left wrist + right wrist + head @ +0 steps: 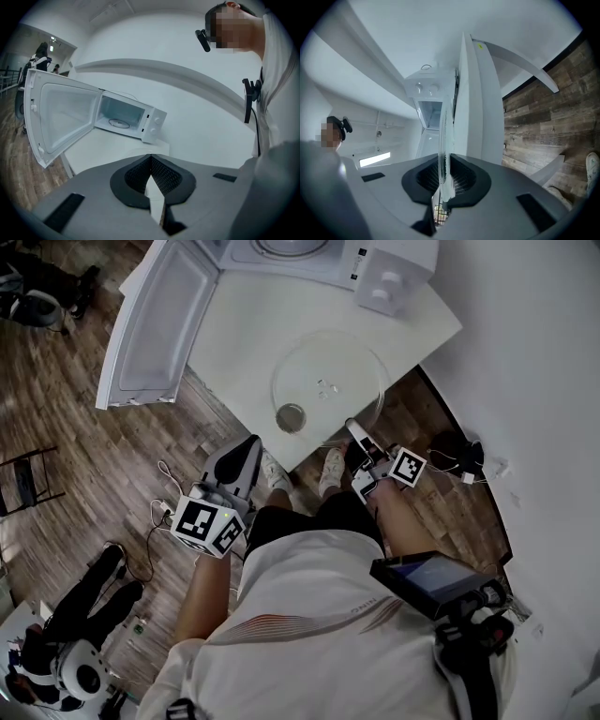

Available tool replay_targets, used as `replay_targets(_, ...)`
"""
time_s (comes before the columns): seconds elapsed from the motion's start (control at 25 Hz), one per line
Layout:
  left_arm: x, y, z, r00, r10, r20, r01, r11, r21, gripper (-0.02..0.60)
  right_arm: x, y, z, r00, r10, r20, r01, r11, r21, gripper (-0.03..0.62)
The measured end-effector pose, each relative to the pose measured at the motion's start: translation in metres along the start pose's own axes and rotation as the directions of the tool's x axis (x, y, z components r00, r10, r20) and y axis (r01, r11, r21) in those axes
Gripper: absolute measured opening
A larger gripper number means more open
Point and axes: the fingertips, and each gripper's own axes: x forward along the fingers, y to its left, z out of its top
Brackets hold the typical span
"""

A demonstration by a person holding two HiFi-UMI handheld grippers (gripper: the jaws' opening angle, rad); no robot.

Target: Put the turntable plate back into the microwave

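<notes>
The clear glass turntable plate [328, 381] lies flat on the white table [239, 329], in front of the white microwave [319, 254]. The microwave's door [155, 324] hangs wide open to the left. My right gripper [355, 432] is shut on the plate's near rim. In the right gripper view the plate [442, 140] shows edge-on, and the pads of the right gripper [443, 161] press on it. My left gripper [249, 448] hangs off the table's near edge, shut on nothing. In the left gripper view the left gripper [150, 159] faces the open microwave [129, 117], whose cavity holds a roller ring [117, 123].
The white wall [525, 352] runs close along the table's right side. Wood floor [75, 427] lies to the left, with a dark chair [28, 479], cables [164, 507] and a seated person [66, 634] at lower left. My own shoes [277, 472] stand at the table's near corner.
</notes>
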Motion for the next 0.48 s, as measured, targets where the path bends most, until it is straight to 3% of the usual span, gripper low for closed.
replay_targets(0.48, -0.021, 0.025, 0.017, 0.998, 0.001, 0.066, 0.0, 1.0, -0.015, 0.009, 0.037, 0.056, 0.005, 0.994, 0.089, 0.07, -0.09, 0.996, 0.003, 0.029)
